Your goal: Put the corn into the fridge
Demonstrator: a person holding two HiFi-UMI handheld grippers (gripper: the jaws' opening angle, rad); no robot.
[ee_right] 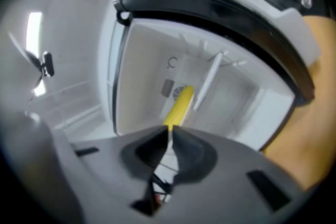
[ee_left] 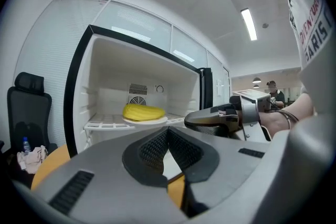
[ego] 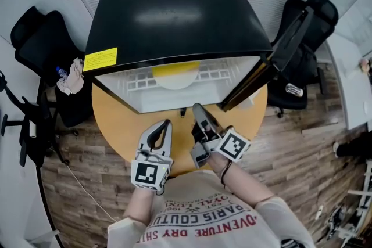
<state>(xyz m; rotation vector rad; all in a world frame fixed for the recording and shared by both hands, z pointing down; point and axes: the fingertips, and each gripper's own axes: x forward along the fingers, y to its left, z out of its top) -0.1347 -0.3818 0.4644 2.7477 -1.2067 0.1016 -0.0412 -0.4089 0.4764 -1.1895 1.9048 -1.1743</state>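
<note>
**Corn lies on the fridge shelf, both claws empty in front of it**

The biggest thing I see is the black fridge [ego: 174, 14]. It stands on a round wooden table [ego: 116, 125], and its door [ego: 279, 61] is swung open to my right. The inside is white. Dark office chairs stand at both sides of the table, one at the left [ego: 35, 43] and one at the right [ego: 317, 14].

In the head view my two claws are side by side over the table edge, just in front of the open fridge and outside of it. The left claw [ego: 167, 123] points into the opening. Its jaws are closed, the tips touch each other and nothing is between them. The right claw [ego: 196, 106] is rolled to one side. Its jaws are very narrow, I see only a thin slit, and they hold nothing.

Inside the fridge there is a white wire shelf [ee_left: 102, 123]. On it rests a white plate [ee_left: 152, 121], and the yellow corn [ee_left: 143, 112] lies on this plate, in front of the round vent in the back wall. The corn is well apart from both claws.
</note>
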